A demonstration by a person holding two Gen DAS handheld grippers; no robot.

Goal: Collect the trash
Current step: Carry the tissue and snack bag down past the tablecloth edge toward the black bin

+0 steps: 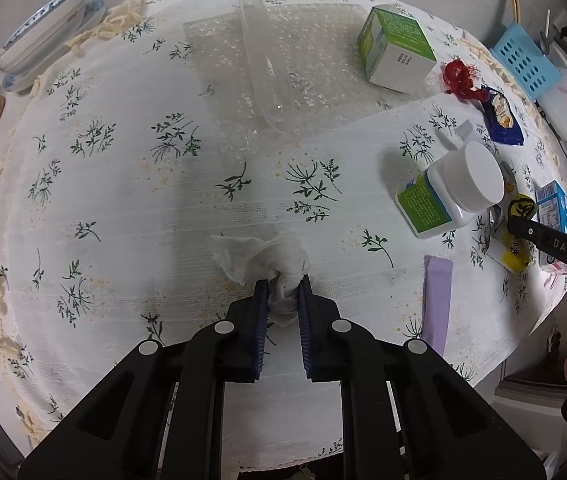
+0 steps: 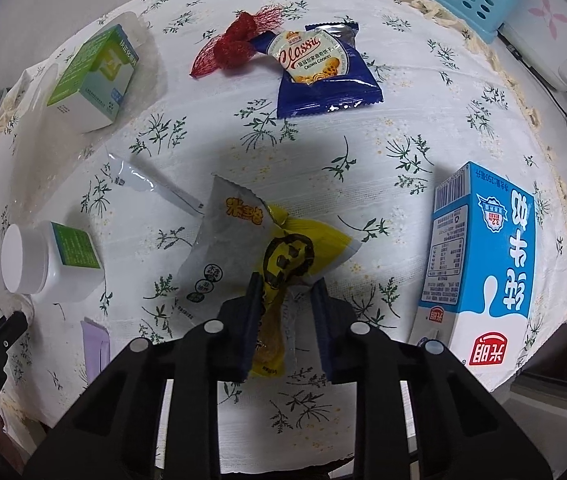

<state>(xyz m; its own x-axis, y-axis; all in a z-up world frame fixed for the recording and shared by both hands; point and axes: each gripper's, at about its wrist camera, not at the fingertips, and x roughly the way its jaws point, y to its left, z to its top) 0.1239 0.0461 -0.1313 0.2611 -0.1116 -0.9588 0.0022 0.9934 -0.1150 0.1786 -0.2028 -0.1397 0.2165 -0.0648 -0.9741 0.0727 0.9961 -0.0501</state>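
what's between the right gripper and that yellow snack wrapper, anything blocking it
Nothing visible. The right gripper is already at the yellow snack wrapper, its fingers open and straddling the wrapper's near end. The white bottle lies off to the left and the milk carton to the right, both clear of the fingers.

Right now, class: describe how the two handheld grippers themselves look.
Both the left gripper and right gripper are matte black linkage frames with round silver pivot pins and ribbed dark-blue fingers. The left view shows the right gripper's side lettered "DAS".
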